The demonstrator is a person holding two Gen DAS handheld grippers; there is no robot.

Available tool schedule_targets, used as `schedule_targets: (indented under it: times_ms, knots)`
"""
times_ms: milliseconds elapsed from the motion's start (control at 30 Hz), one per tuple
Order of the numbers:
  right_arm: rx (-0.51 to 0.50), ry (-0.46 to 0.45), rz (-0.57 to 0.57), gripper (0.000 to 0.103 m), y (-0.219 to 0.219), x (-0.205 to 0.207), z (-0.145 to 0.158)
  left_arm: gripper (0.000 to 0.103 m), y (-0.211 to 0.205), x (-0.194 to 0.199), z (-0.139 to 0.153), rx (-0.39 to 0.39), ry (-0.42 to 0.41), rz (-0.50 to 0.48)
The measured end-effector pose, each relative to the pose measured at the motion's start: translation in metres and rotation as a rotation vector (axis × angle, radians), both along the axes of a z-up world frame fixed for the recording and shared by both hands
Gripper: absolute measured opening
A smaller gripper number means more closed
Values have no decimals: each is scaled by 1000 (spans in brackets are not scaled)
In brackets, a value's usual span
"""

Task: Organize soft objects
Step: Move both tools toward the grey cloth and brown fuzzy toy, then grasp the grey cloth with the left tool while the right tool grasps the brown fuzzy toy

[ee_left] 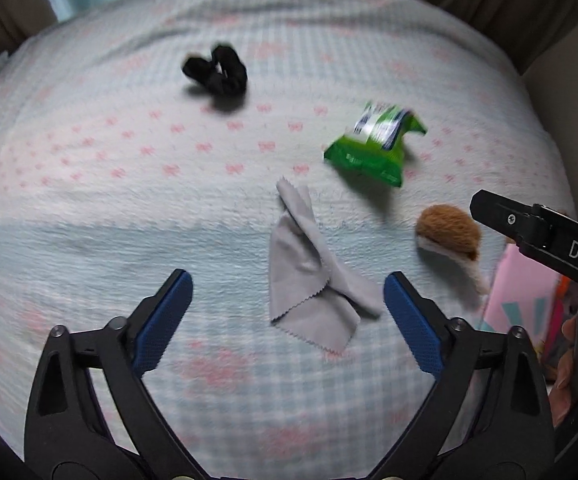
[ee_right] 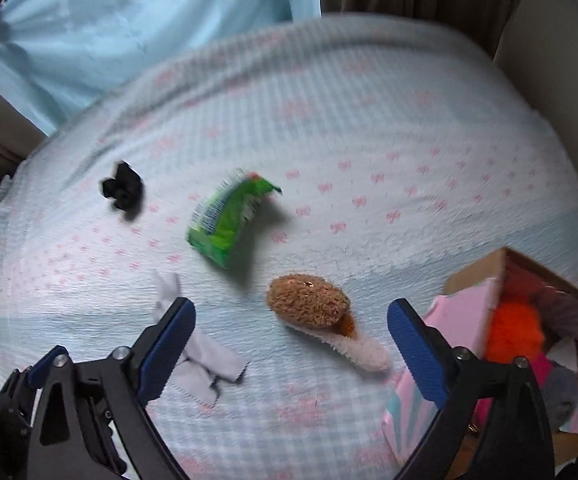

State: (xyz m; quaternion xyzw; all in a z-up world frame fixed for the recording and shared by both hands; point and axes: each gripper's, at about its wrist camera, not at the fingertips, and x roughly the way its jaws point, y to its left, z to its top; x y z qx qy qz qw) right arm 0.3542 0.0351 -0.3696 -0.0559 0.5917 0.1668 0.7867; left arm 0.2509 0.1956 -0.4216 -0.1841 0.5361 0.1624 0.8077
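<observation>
A grey cloth [ee_left: 313, 268] lies crumpled on the bed, just ahead of my left gripper [ee_left: 287, 292], whose jaws stand open above it with nothing between the pads. A brown and white plush toy [ee_right: 313, 312] lies in front of my right gripper [ee_right: 291, 320], which is open too and holds nothing. The plush toy [ee_left: 449, 236] and part of the right gripper's black body [ee_left: 545, 232] show at the right of the left wrist view. A green packet [ee_left: 373, 144] [ee_right: 229, 220] and a black scrunchie [ee_left: 219, 70] [ee_right: 123, 192] lie farther back. The grey cloth [ee_right: 205, 356] sits partly behind my right gripper's left finger.
A pink box [ee_right: 469, 320] with orange and grey soft things inside stands open at the right edge of the bed. The bedspread [ee_left: 89, 200] is pale blue with pink bows. A light blue curtain [ee_right: 129, 32] and brown drapes hang beyond the bed's far edge.
</observation>
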Motion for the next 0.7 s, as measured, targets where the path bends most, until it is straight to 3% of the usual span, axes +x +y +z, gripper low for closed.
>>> schedule_targets:
  times_ms: [233, 333, 467, 533, 567, 633, 700]
  knots:
    - [-36, 104, -1, 93, 4, 15, -48, 92, -11, 22, -44, 23, 75, -11]
    - [-47, 133, 13, 93, 6, 16, -66, 83, -15, 30, -62, 13, 123, -14]
    - [-41, 166, -7, 92, 2, 18, -82, 81, -21, 35, -73, 44, 146, -31]
    - [-32, 183, -14, 79, 0, 19, -89, 78, -23, 37, -75, 59, 148, -39]
    - [-37, 190, -15, 74, 0, 20, -92, 74, -24, 38, -75, 62, 149, -42]
    - [-34, 191, -14, 74, -1, 21, -93, 66, -27, 39, -75, 66, 149, -48]
    - [-38, 183, -5, 66, 0, 20, -92, 46, -32, 40, -73, 70, 147, -60]
